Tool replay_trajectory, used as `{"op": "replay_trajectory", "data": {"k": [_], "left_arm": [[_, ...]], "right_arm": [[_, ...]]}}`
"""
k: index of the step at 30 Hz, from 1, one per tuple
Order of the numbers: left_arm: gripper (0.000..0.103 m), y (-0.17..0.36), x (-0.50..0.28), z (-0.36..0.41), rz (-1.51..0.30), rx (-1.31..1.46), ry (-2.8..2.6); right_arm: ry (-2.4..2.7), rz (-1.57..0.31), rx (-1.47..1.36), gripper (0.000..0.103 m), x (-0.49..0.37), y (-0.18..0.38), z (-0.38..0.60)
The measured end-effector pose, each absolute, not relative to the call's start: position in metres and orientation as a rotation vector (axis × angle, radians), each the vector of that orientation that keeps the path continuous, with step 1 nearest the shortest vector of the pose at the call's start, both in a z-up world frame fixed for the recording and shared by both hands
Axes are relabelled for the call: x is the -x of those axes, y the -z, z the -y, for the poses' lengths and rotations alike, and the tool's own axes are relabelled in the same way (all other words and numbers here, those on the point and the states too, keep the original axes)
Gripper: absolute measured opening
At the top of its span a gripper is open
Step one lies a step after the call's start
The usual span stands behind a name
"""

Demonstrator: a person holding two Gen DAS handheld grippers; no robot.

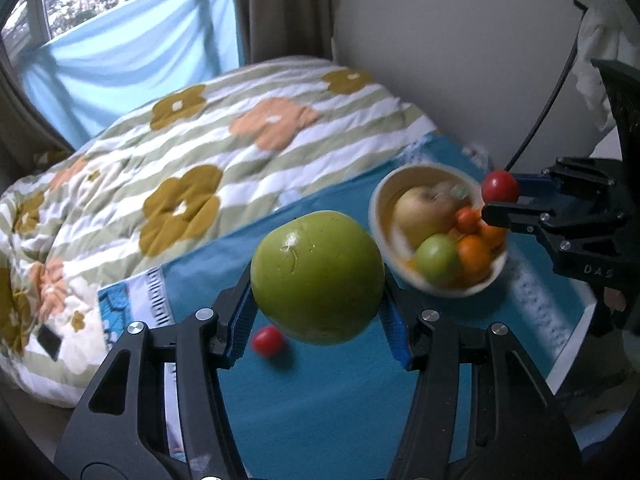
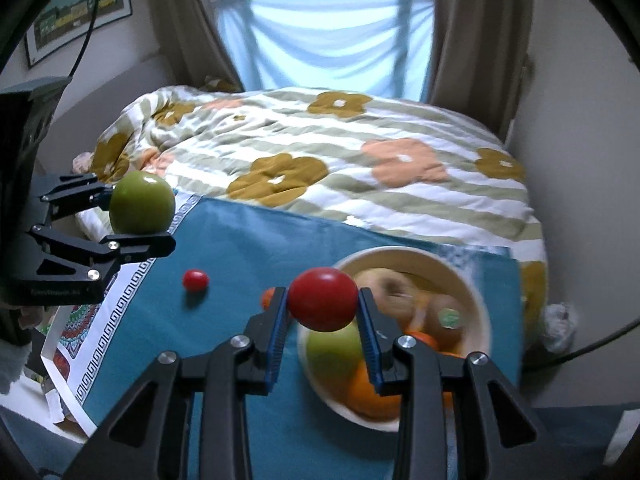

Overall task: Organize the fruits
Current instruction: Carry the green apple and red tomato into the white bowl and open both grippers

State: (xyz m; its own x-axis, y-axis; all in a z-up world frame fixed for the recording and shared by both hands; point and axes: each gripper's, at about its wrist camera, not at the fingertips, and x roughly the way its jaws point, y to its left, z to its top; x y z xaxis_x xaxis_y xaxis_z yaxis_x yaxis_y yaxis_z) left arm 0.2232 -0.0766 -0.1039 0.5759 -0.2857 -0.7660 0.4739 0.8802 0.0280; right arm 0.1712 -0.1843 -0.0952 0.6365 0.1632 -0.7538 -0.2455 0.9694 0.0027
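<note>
My left gripper [image 1: 318, 312] is shut on a big green apple [image 1: 317, 276] and holds it above the teal cloth [image 1: 320, 400]; it also shows in the right wrist view [image 2: 142, 216] with the apple [image 2: 142, 203]. My right gripper [image 2: 323, 312] is shut on a small red tomato [image 2: 323, 299] just above the near-left rim of the cream bowl [image 2: 478, 304]; the left wrist view shows that gripper [image 1: 500, 200] and tomato [image 1: 500, 186] at the bowl's [image 1: 378, 208] right rim. The bowl holds a yellow apple [image 1: 424, 210], a green apple [image 1: 436, 258] and oranges [image 1: 474, 254]. Another red tomato [image 2: 195, 279] lies on the cloth.
A small orange fruit [image 2: 267, 297] lies on the cloth, half hidden behind my right gripper's left finger. A flowered quilt [image 2: 320, 152] covers the bed behind the cloth. A window with a blue curtain [image 2: 328, 44] is at the back. A black cable [image 1: 548, 100] hangs at right.
</note>
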Motion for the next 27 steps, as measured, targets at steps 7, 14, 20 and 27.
{"op": "replay_trajectory", "data": {"k": [7,14,20,27], "left_arm": [[0.06,0.093,-0.225,0.132,-0.824,-0.189,0.479],[0.06,0.094,-0.248,0.18,-0.825,-0.215,0.531],[0.06,0.109,-0.282,0.216,-0.856,-0.278,0.607],[0.06,0.132,-0.325,0.243,-0.912,-0.328,0.68]], "right_arm": [[-0.213,-0.859,0.056,0.031,-0.159,0.081,0.247],[-0.179,-0.87,0.04,0.031,-0.158,0.083,0.284],[-0.134,-0.886,-0.009,0.031,-0.165,0.094,0.304],[-0.083,-0.912,-0.063,0.031,-0.185,0.11,0.32]]}}
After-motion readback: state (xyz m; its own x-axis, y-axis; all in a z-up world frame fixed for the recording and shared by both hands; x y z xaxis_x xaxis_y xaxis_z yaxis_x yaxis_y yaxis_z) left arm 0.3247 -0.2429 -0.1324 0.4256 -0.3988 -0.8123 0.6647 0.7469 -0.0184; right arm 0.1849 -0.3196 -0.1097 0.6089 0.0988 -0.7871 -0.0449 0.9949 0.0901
